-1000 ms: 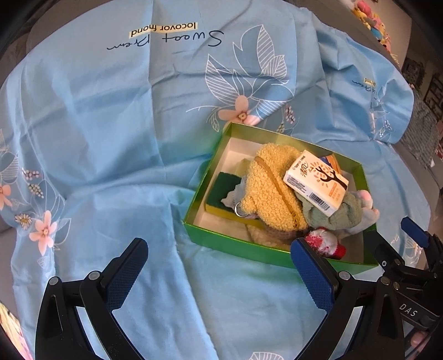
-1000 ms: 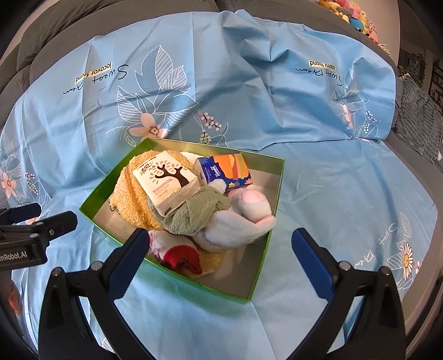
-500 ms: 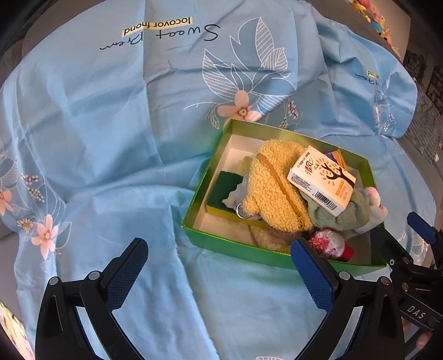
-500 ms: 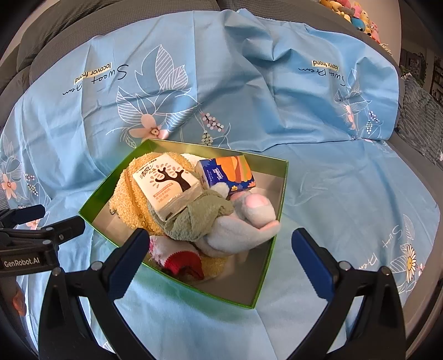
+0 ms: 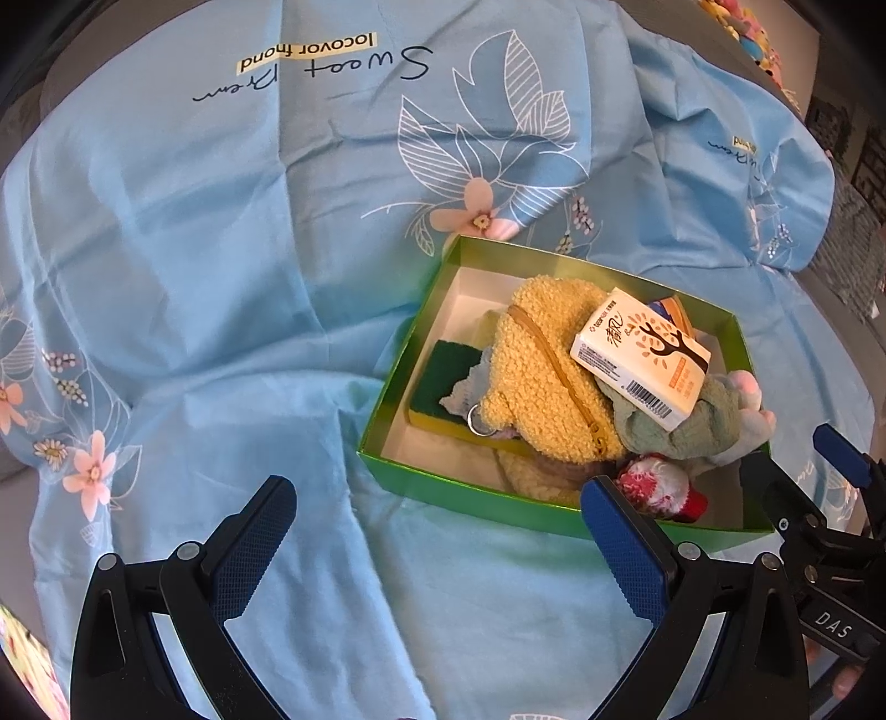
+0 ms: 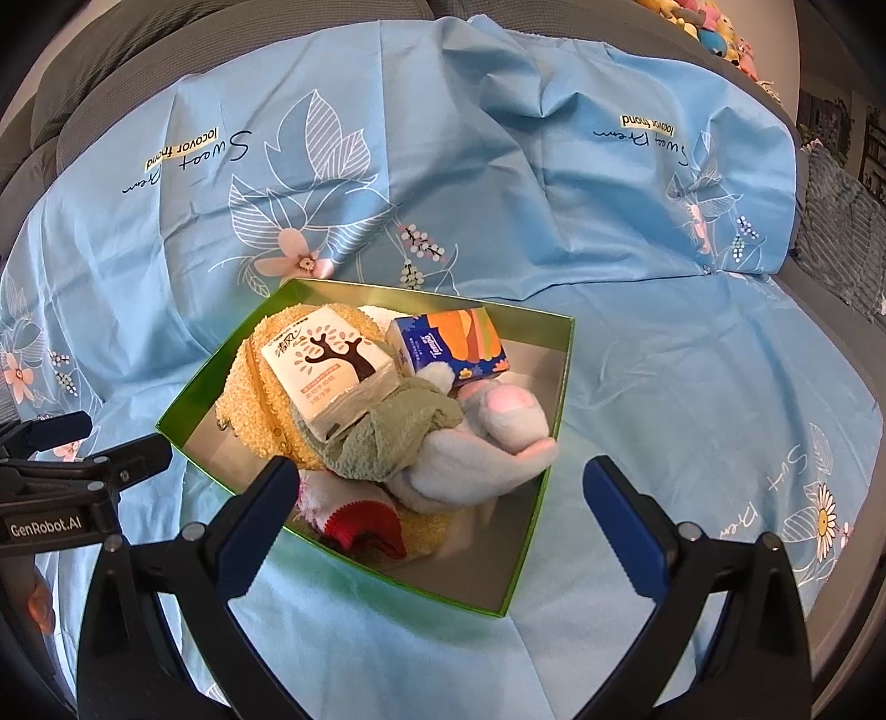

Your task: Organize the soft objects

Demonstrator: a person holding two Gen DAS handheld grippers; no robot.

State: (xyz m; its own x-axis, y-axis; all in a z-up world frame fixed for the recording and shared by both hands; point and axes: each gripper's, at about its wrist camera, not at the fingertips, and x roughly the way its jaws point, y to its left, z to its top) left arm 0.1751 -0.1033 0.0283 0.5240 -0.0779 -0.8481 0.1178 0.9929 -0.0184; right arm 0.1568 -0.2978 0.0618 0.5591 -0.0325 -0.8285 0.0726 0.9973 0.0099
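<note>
A green box (image 5: pixel 421 487) (image 6: pixel 531 520) lies on the blue sheet and holds soft things: a yellow fleece pouch (image 5: pixel 542 376) (image 6: pixel 249 393), a white tissue pack (image 5: pixel 637 360) (image 6: pixel 332 371), a blue-orange tissue pack (image 6: pixel 448 343), a green cloth (image 5: pixel 692 432) (image 6: pixel 393 437), a grey plush (image 6: pixel 476 471), a red-white sock (image 5: pixel 659 487) (image 6: pixel 360 520) and a green-yellow sponge (image 5: pixel 443 382). My left gripper (image 5: pixel 437 548) is open and empty, near the box's front left. My right gripper (image 6: pixel 437 526) is open and empty, over the box's near edge.
A light blue printed sheet (image 5: pixel 221 277) (image 6: pixel 692 360) covers a grey sofa (image 6: pixel 111 55). Small plush toys (image 6: pixel 714 27) sit far back right. The other gripper shows at each view's edge: the right one (image 5: pixel 814 498), the left one (image 6: pixel 83 465).
Both grippers have drawn back slightly from the box and stay open. The box contents have not moved.
</note>
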